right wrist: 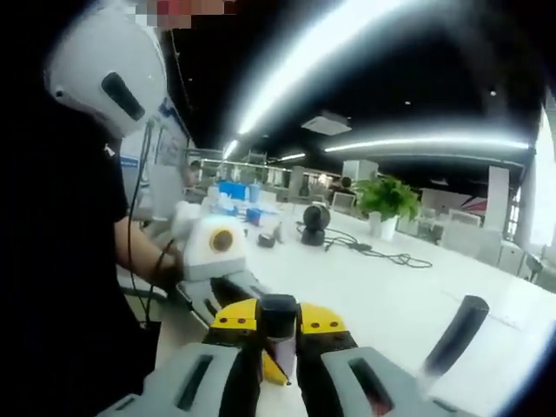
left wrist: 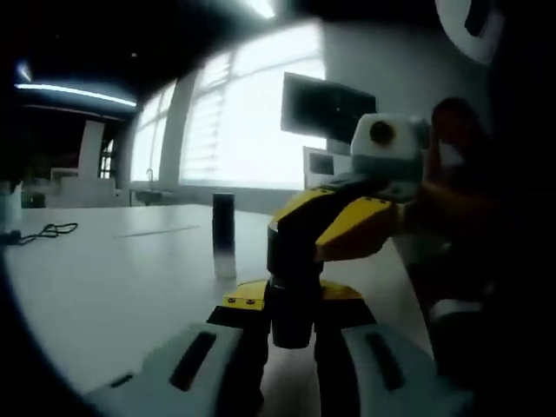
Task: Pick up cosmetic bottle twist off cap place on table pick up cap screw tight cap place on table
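Nearest, the left claw (left wrist: 291,334) is clamped on the dark bottle (left wrist: 291,300), and the right claw (right wrist: 280,347) pinches its cap (right wrist: 278,314) from the right. Farther left, a dark cylinder (left wrist: 223,234) stands upright on the white table (left wrist: 104,278).

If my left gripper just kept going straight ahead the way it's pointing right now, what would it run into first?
Most likely the other yellow and black gripper, which crosses just beyond the left gripper and closes on the small dark bottle between its jaws. The tall dark cylindrical bottle on the white table stands farther back, leftward.

no legible text, labels seemingly blurred
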`<state>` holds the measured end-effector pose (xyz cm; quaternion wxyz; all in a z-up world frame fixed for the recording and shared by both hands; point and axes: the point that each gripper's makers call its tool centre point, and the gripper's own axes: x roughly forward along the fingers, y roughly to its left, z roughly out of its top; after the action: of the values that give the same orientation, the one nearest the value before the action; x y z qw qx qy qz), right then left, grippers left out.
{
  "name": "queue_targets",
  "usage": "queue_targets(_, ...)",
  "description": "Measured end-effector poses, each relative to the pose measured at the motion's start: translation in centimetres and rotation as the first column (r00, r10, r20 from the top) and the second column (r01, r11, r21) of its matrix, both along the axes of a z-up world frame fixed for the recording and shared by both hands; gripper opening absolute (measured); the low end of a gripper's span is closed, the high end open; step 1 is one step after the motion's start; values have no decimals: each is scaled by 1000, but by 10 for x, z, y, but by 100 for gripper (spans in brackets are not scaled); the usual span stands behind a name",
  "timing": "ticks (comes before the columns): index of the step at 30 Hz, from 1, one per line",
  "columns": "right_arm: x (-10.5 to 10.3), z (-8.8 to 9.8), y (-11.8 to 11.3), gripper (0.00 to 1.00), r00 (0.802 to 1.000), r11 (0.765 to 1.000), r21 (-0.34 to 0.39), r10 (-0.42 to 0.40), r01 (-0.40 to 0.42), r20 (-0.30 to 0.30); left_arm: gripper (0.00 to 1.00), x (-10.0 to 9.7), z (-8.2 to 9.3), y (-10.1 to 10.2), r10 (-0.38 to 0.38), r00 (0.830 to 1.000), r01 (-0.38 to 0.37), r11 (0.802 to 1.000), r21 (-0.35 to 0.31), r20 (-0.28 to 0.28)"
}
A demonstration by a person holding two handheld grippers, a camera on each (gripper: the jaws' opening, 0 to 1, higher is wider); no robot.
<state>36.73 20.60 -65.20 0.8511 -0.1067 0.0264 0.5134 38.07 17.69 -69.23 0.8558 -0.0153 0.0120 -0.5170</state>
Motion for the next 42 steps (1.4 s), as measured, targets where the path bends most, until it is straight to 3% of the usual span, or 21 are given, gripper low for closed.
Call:
queue_targets(11,8,-3,1,8,995,994,32,-101,101,18,9,10,-4,7,95,995,-95,995,31,4)
queue_targets(19,15,-1,-1,7,982,976,103,-191,191,-12,9,15,1,11,146,989,-146,989,12,13)
queue_targets(27,21,3,-7,7,949,935,158,-311,316,-56,9,19,5,13,181,983,-181,983,-17,16)
queue_targets(33,21,8,-7,7,930,913,180,-364,366,-46,9,21,11,12,185,982,-183,982,-42,33)
queue_targets(38,23,3,-6,7,904,891,154,-426,427,-37,9,23,7,12,195,981,-194,980,-33,9)
queue_targets(42,23,2,-8,7,873,857,169,-483,486,-62,9,24,6,14,226,973,-226,974,-9,54)
